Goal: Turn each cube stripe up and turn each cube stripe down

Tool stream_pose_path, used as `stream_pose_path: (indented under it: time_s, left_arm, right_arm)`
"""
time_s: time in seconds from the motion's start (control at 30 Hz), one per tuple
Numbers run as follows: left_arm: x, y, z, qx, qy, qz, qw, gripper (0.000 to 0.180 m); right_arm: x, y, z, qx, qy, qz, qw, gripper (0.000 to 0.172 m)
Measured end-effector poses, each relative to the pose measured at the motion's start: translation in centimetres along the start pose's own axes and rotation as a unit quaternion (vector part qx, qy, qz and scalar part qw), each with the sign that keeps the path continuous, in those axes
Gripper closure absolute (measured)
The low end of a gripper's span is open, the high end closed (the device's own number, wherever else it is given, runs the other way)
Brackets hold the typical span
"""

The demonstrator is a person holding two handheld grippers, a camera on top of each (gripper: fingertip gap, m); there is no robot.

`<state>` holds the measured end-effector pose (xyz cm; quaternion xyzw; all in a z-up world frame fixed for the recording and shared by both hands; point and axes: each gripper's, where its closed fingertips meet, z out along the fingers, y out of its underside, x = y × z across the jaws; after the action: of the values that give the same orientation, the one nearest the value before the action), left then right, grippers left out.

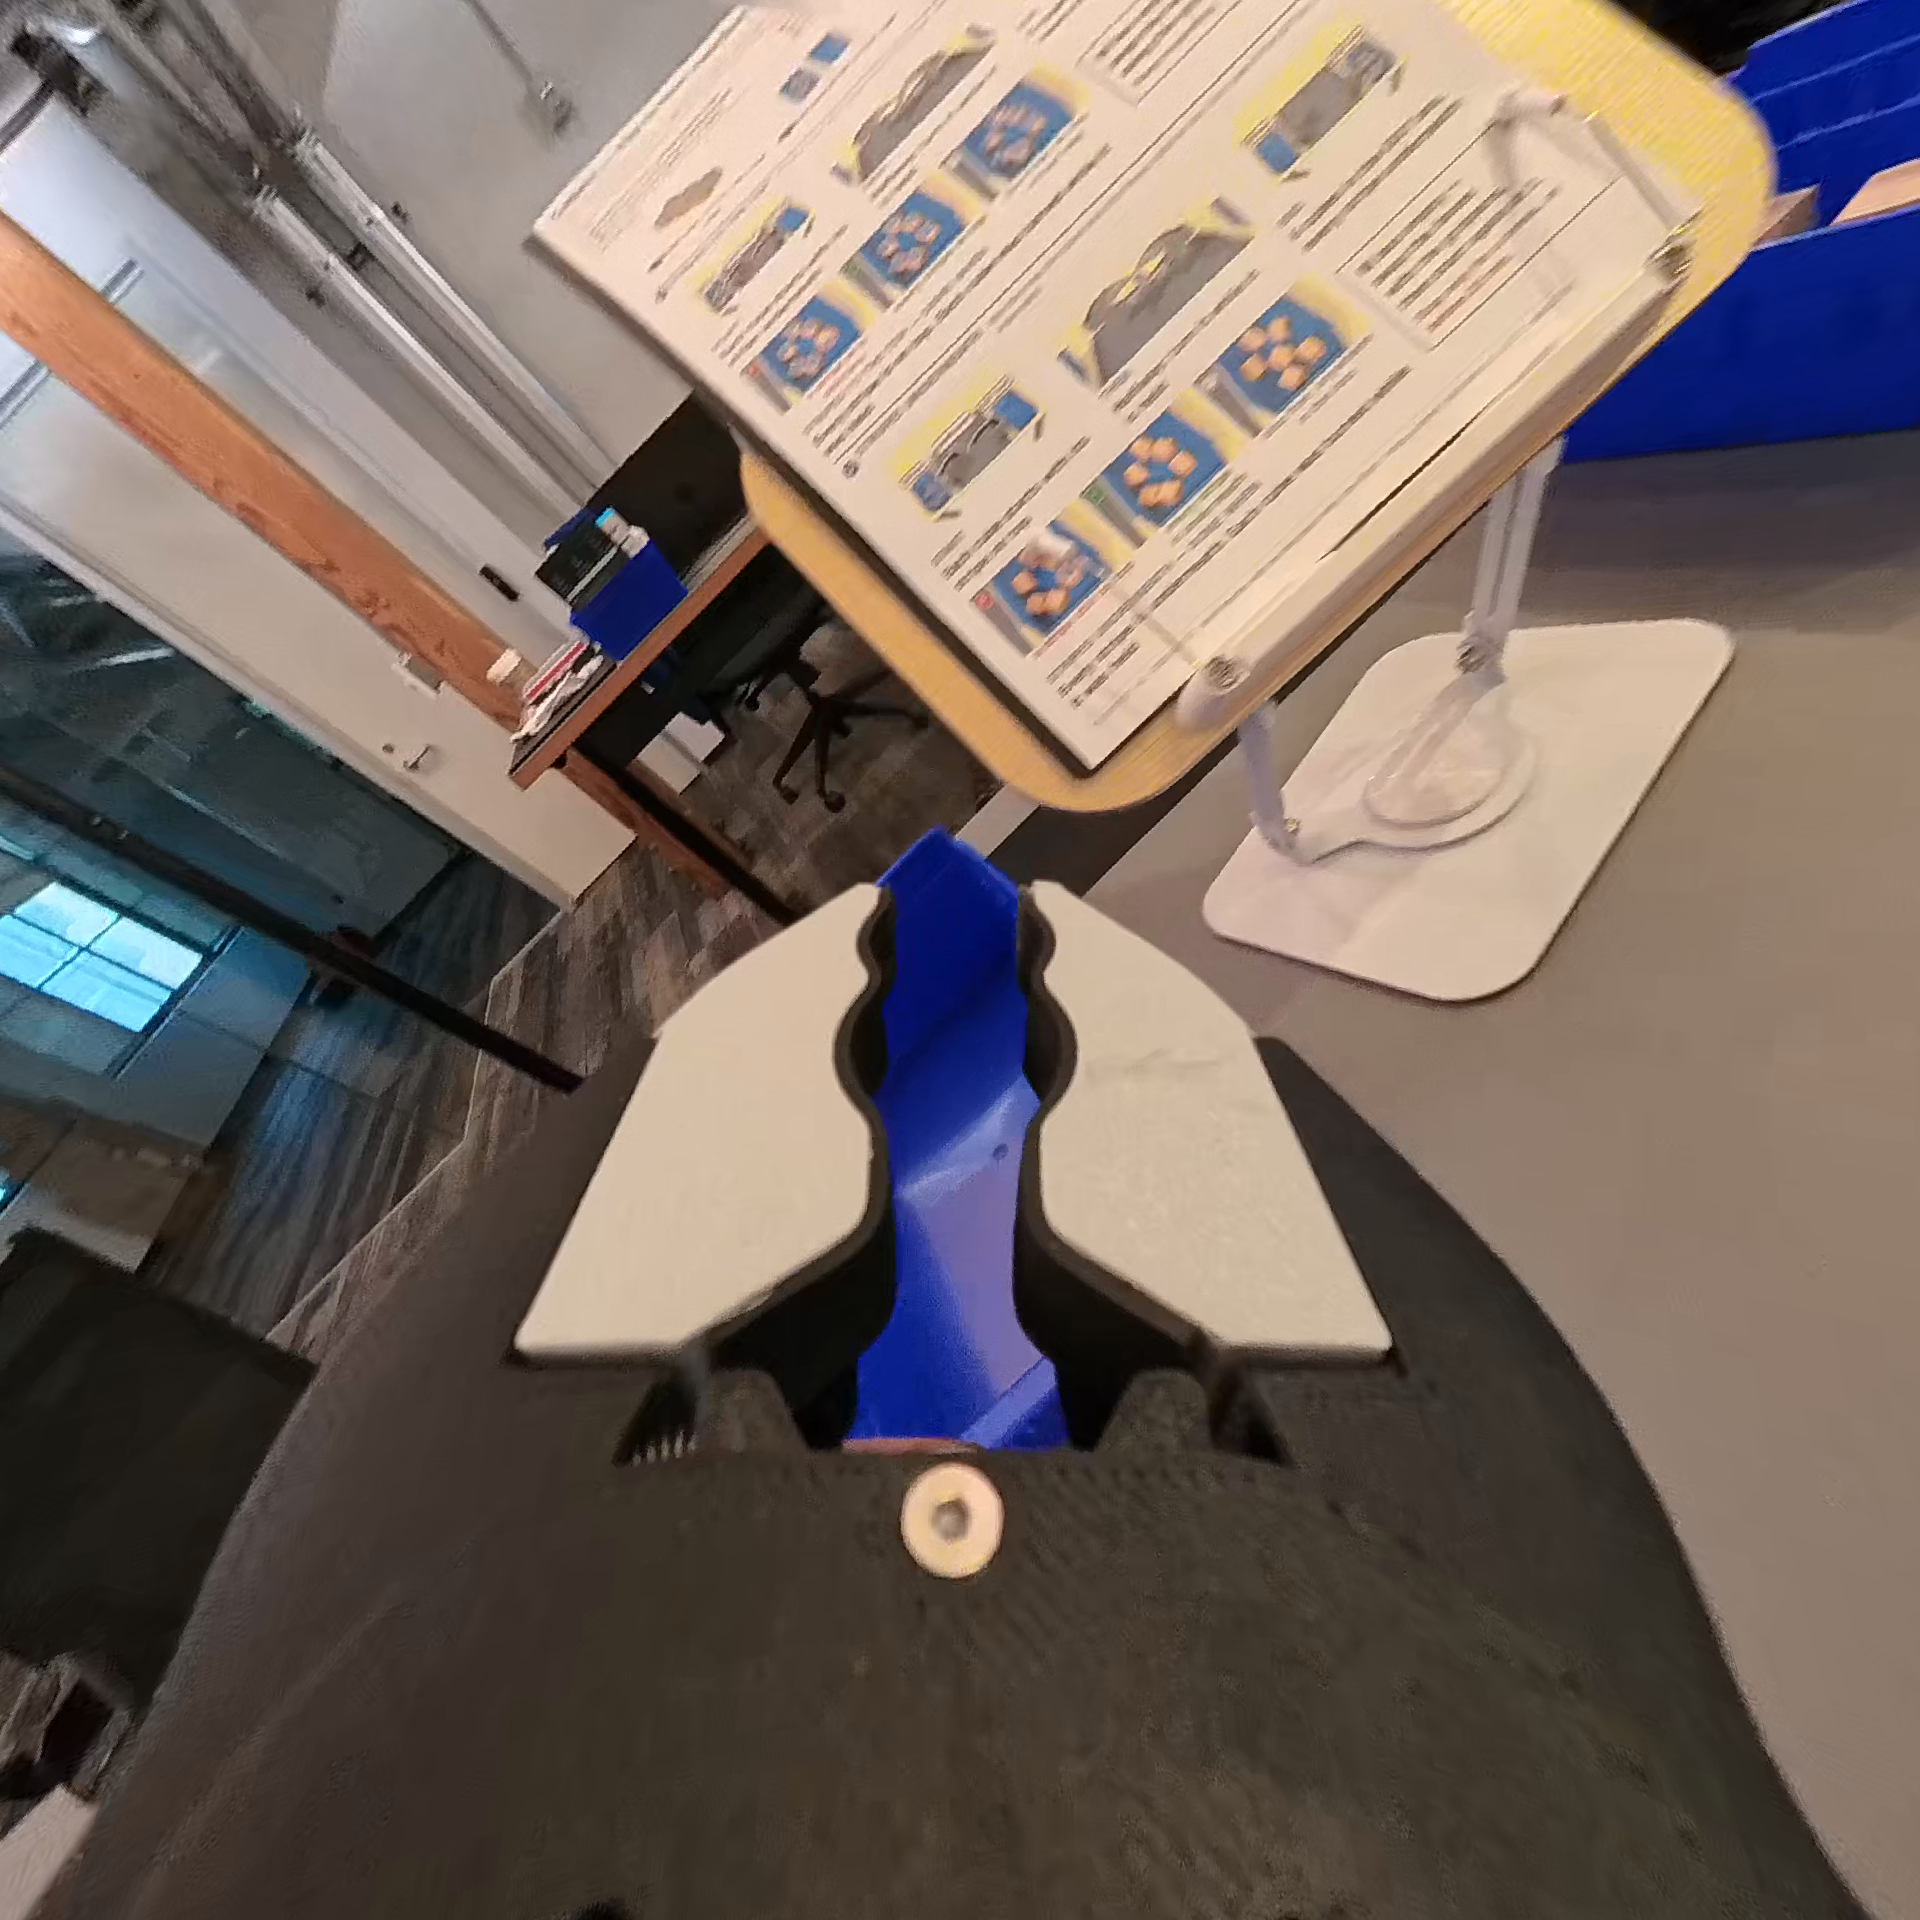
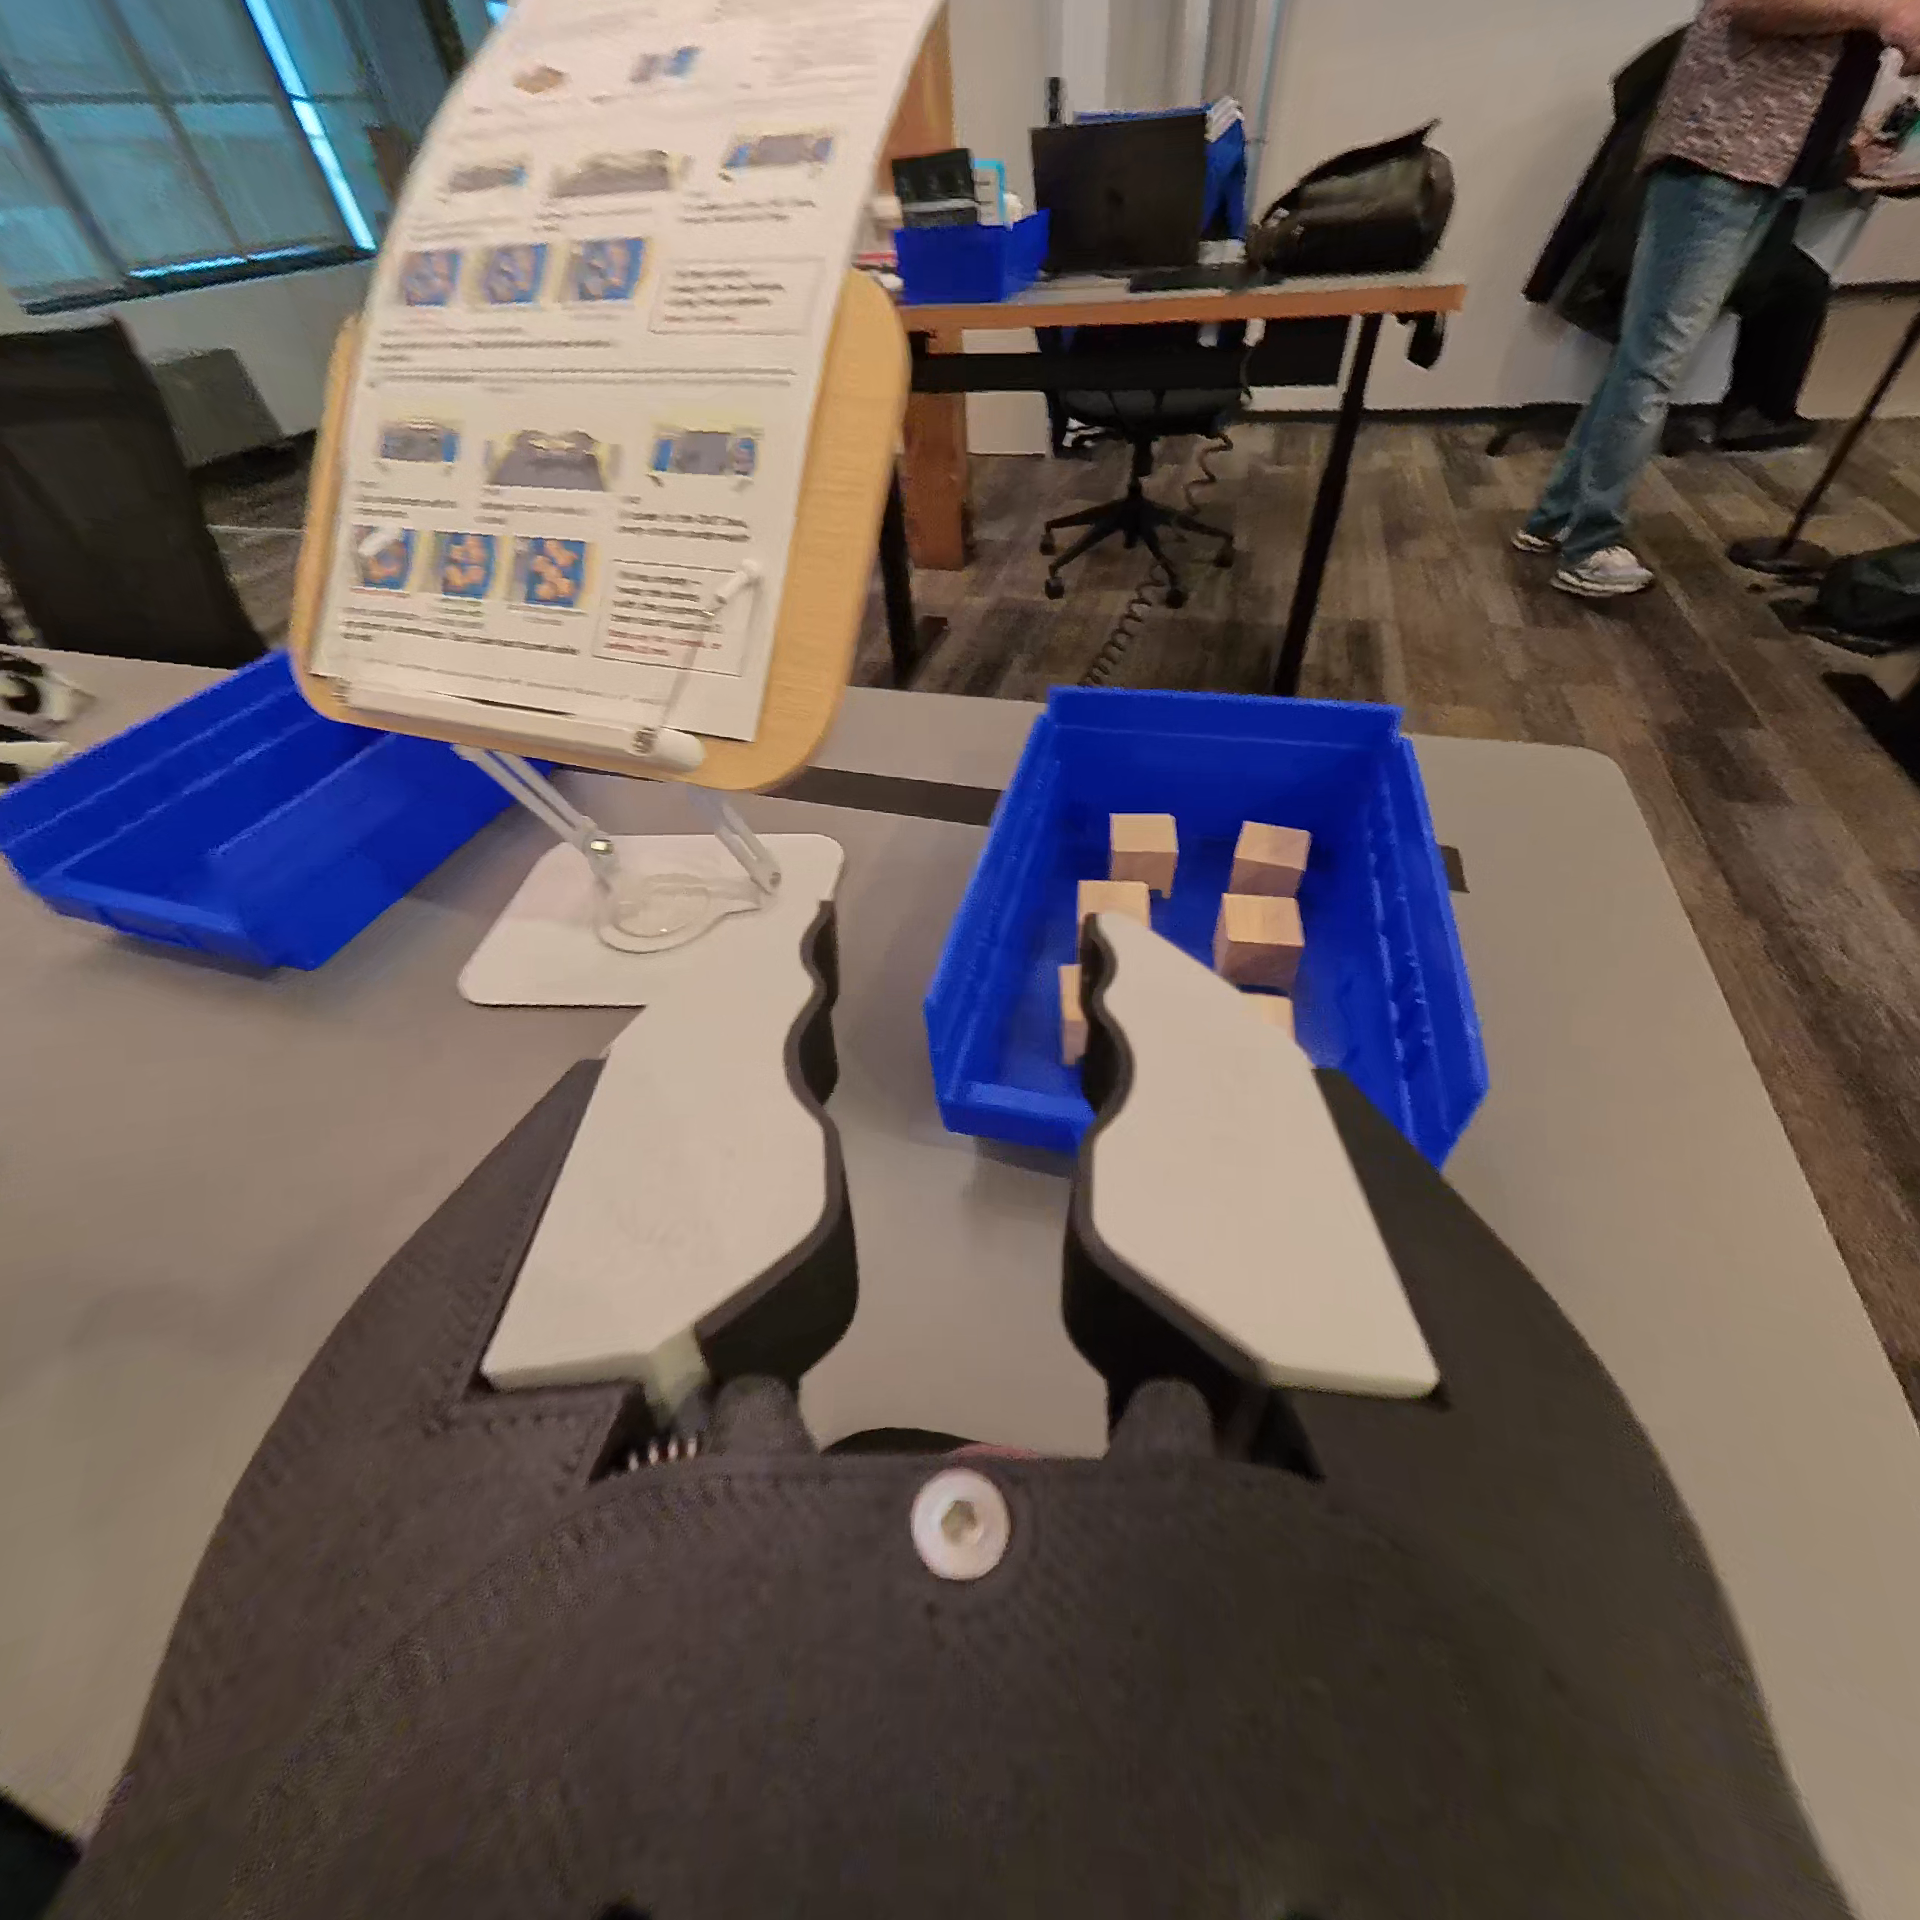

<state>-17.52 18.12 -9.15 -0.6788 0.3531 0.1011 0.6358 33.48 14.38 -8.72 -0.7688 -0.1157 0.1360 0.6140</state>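
Note:
Several plain wooden cubes (image 2: 1259,940) stand in a blue bin (image 2: 1429,935) on the grey table, at the right of the right wrist view. I see no stripe on their visible faces. My right gripper (image 2: 956,925) is open and empty, above the table just in front of that bin's near left corner. Its right finger (image 2: 1195,1091) overlaps the bin in the picture and hides some cubes. My left gripper (image 1: 951,904) is nearly closed on a blue plastic wall (image 1: 951,1039), which looks like part of a bin. This wall fills the slot between the pads and sticks out past the tips.
A wooden document stand (image 2: 831,540) with printed sheets rests on a white base (image 2: 540,935) mid-table; it also shows in the left wrist view (image 1: 1455,831). A second blue bin (image 2: 239,821) lies behind it at left. A person (image 2: 1662,364) stands beyond the table at right.

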Motion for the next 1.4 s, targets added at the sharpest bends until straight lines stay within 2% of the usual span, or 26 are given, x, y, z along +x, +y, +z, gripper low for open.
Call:
stream_pose_path:
  time_s: [0.03, 0.13, 0.3, 0.47, 0.77, 0.93, 1.07, 1.17, 1.27, 1.4]
  left_arm:
    - [-0.6, 0.7, 0.0, -0.006, -0.007, -0.006, 1.000, 0.157]
    - [-2.4, 3.1, 0.2, -0.025, -0.026, -0.031, 0.999, 0.146]
    - [-4.2, 8.1, 1.4, -0.063, -0.045, -0.110, 0.991, 0.112]
    - [-4.1, 12.9, 3.1, -0.089, -0.037, -0.197, 0.976, 0.103]
    - [-4.1, 18.5, 5.0, -0.114, -0.047, -0.306, 0.944, 0.098]
    - [-2.7, 20.1, 6.3, -0.127, -0.013, -0.356, 0.926, 0.105]
    - [-1.2, 20.8, 7.7, -0.144, 0.029, -0.375, 0.915, 0.120]
    - [-1.7, 21.5, 8.1, -0.160, 0.006, -0.368, 0.916, 0.117]
    - [-3.0, 20.1, 7.6, -0.117, -0.012, -0.367, 0.923, 0.129]
    - [-6.6, 19.3, 5.5, -0.093, -0.082, -0.333, 0.935, 0.121]
  right_arm:
    - [1.0, 0.5, 0.4, -0.006, 0.013, 0.003, 1.000, 0.119]
    - [4.3, 2.1, 1.5, -0.021, 0.055, 0.012, 0.998, 0.109]
    - [9.5, 4.7, 3.9, -0.054, 0.094, 0.020, 0.994, 0.102]
    - [14.7, 7.9, 6.4, -0.102, 0.136, 0.015, 0.985, 0.095]
    - [18.6, 12.4, 10.6, -0.174, 0.129, 0.047, 0.975, 0.094]
    - [18.7, 14.8, 12.6, -0.216, 0.106, 0.053, 0.969, 0.106]
    - [18.6, 15.9, 13.5, -0.236, 0.095, 0.042, 0.966, 0.129]
    - [18.8, 16.3, 13.8, -0.246, 0.094, 0.037, 0.964, 0.137]
    - [19.0, 16.3, 13.7, -0.243, 0.092, 0.036, 0.965, 0.148]
    - [18.9, 16.4, 13.8, -0.239, 0.088, 0.039, 0.966, 0.141]
